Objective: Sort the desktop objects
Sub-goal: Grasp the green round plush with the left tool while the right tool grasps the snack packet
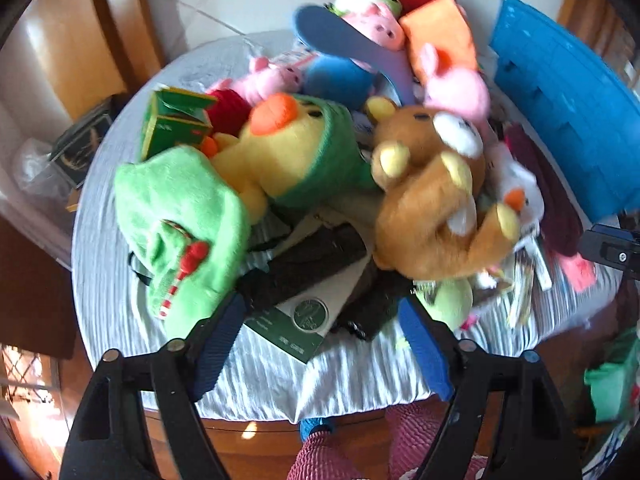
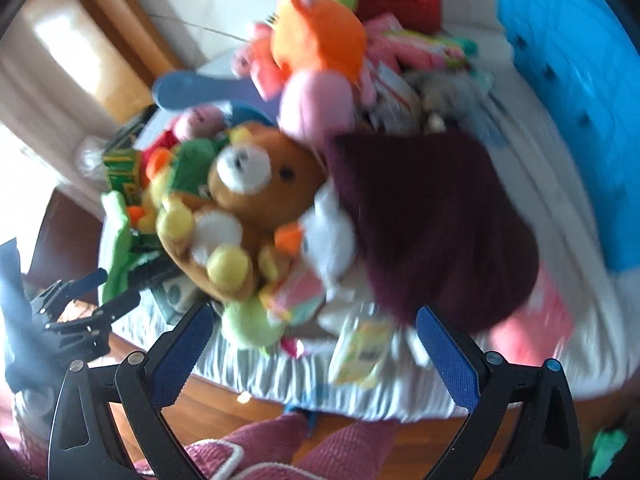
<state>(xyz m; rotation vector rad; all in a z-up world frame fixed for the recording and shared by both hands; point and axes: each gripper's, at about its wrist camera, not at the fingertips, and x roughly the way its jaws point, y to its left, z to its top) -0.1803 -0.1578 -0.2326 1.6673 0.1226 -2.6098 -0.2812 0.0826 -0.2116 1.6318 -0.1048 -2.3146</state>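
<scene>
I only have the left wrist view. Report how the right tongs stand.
Observer: The right tongs are open, with nothing gripped between the pads.
Operator: Describe that maroon thing at my right edge.
Observer: The maroon cloth is a broad sheet, spread to the right of the brown bear.
Operator: Tell me what sits behind it.
Observer: A grey fluffy thing, too blurred to name, lies beyond the cloth, short of the blue crate.

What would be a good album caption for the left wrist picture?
Open left gripper poised above a heap of plush toys, brown bear and yellow duck on top.
</scene>
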